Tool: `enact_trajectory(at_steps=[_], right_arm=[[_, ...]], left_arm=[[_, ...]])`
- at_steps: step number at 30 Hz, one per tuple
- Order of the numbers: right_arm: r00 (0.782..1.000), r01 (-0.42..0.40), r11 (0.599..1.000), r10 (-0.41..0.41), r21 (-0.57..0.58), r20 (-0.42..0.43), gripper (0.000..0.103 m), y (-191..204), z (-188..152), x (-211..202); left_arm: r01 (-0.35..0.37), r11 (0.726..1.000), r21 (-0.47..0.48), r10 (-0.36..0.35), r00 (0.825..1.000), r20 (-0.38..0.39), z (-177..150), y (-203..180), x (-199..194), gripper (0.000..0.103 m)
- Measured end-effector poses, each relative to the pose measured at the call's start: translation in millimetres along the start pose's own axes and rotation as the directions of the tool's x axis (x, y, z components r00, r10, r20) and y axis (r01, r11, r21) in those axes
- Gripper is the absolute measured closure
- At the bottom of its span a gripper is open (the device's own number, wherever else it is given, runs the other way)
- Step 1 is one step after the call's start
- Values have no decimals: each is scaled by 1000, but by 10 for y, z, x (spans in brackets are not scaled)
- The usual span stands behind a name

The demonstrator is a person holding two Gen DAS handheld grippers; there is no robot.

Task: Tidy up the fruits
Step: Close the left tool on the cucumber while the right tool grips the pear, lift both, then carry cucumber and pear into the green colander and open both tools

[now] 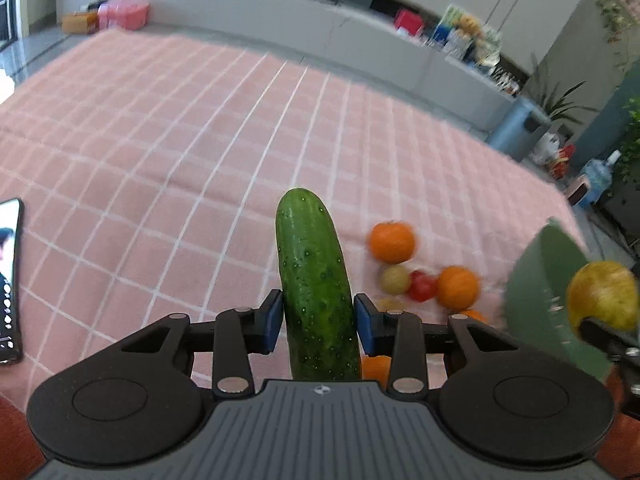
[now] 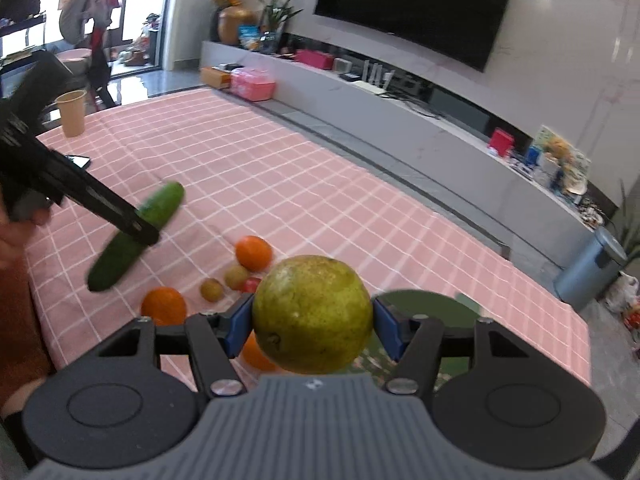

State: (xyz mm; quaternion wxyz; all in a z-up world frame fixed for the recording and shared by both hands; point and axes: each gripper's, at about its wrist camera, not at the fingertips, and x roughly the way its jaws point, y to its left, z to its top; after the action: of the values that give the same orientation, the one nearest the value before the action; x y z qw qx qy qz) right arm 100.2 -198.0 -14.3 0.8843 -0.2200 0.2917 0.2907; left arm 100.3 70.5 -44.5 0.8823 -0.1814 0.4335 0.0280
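Left gripper point(image 1: 318, 322) clamped on a cucumber point(image 1: 314, 280), blue pads point(image 1: 273, 322) pressing both sides, cucumber lifted clear of the pink checked tablecloth point(image 1: 200, 140) and pointing away. Far left on the cloth, a phone point(image 1: 9, 280) with a lit screen, writing too small to read. Right of the cucumber, loose fruit on the cloth: two oranges point(image 1: 392, 242), a red tomato point(image 1: 423, 286), small yellowish fruits point(image 1: 395, 279). Further right, a green plate point(image 1: 548, 276). Right gripper point(image 2: 314, 324) gripping a yellow-green round fruit point(image 2: 313, 314) above the plate edge. Small round emblem on each gripper body, no legible lettering. Paper cup point(image 2: 72, 113) at the far corner
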Motion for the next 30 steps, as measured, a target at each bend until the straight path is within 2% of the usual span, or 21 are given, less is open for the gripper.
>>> enact_trajectory(at_steps=[3, 7, 11, 16, 23, 26, 30], right_arm=[[1000, 28, 999, -28, 29, 3, 43, -128, -61, -112], [998, 66, 996, -66, 56, 2, 43, -287, -105, -246], [995, 94, 994, -93, 60, -27, 43, -416, -115, -335], [992, 115, 992, -112, 59, -53, 43, -559, -154, -385], [982, 144, 988, -136, 54, -129, 43, -779, -247, -274], [976, 151, 987, -140, 55, -164, 43, -878, -313, -163], [967, 152, 987, -138, 52, -215, 43, -967, -420, 55]], left_arm=[[45, 998, 38, -47, 998, 51, 72, -205, -230, 60], [147, 985, 87, -155, 984, 89, 194, -561, -462, 60], [255, 958, 134, -266, 961, 76, 301, -922, -507, 60], [360, 918, 168, -369, 929, 29, 378, -1378, -321, 60], [439, 881, 173, -426, 898, -112, 407, -1826, 236, 60], [448, 875, 183, -419, 890, -180, 356, -1941, 464, 60], [437, 876, 206, -384, 888, -251, 329, -2066, 708, 60]])
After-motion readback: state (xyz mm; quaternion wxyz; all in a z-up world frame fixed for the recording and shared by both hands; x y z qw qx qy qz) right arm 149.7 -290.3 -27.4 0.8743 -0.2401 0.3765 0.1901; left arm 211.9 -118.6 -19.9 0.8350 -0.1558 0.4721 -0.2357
